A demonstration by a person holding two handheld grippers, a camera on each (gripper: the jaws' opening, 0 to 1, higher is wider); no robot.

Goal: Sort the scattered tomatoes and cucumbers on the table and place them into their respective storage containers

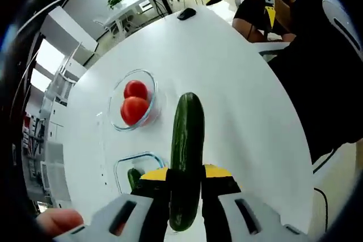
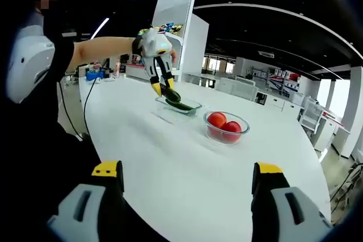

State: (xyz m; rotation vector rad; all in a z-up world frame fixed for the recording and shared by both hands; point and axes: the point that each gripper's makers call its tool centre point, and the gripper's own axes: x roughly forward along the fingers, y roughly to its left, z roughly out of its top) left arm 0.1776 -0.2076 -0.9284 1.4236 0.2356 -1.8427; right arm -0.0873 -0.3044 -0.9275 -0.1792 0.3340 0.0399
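On the white table point(image 1: 238, 83) sit two clear dishes, side by side. A round bowl point(image 1: 134, 106) holds two tomatoes point(image 1: 134, 110), so the red ones are sorted. Next to it, a flat tray point(image 1: 136, 168) has one cucumber inside point(image 2: 182, 106), because the green ones go there.

The left gripper point(image 1: 186, 179) squeezes another cucumber point(image 1: 187, 151) near its lower end, so it won't slip. That gripper hangs just over the tray point(image 2: 178, 106), and I think it will drop the cucumber in next.

The right gripper point(image 2: 187, 182) waits lower down by the table edge. Its jaws are wide apart and hold nothing, since no more veggies can be seen on the table.
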